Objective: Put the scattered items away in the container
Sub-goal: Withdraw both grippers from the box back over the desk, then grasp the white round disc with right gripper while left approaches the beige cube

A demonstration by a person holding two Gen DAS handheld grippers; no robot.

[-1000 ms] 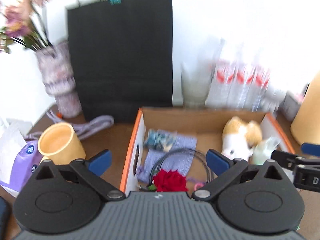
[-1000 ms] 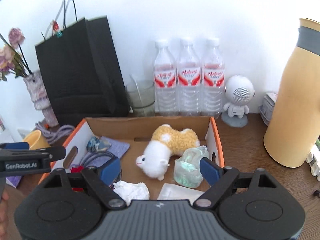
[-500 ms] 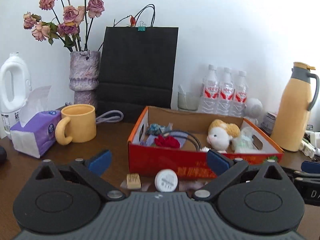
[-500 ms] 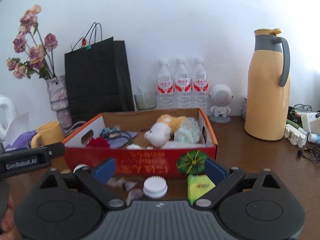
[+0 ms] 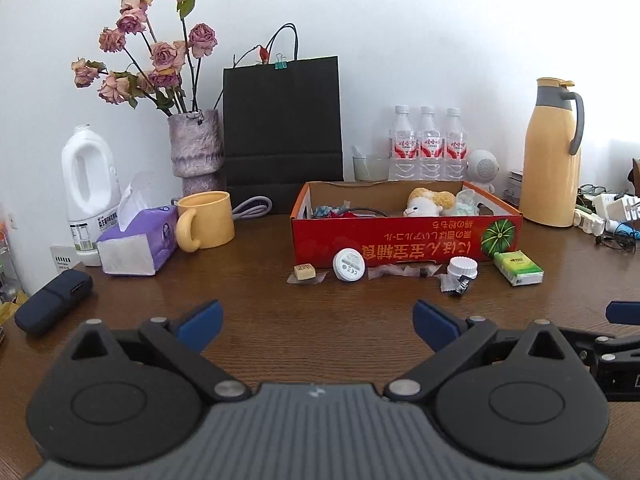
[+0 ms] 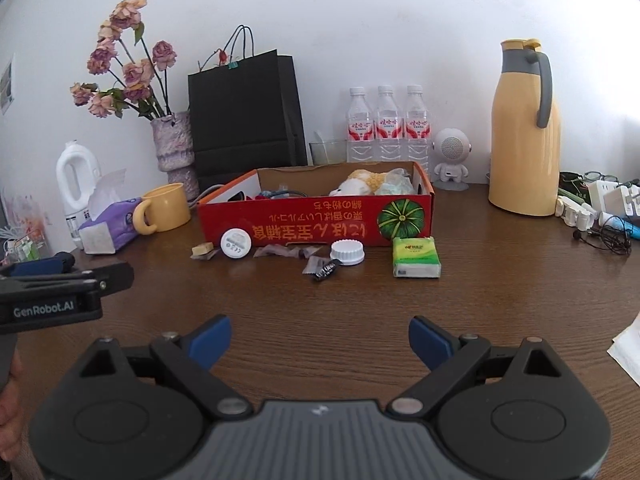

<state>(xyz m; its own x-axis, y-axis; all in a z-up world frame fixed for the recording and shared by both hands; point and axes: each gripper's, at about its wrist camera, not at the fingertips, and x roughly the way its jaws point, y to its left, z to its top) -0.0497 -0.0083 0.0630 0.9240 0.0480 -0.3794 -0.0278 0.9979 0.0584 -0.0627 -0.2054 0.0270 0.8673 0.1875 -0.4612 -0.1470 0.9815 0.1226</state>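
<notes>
Both grippers have pulled back from over the red cardboard box [image 6: 316,220], now mid-frame in both views; left gripper [image 5: 316,322] and right gripper [image 6: 320,338] spread wide and empty, the right's jaws just finished opening. A drop looks done. Still outside along the box's front: white round disc [image 6: 235,243], white ribbed cap [image 6: 347,252], green tissue pack [image 6: 415,257], small tan block [image 6: 202,249].
</notes>
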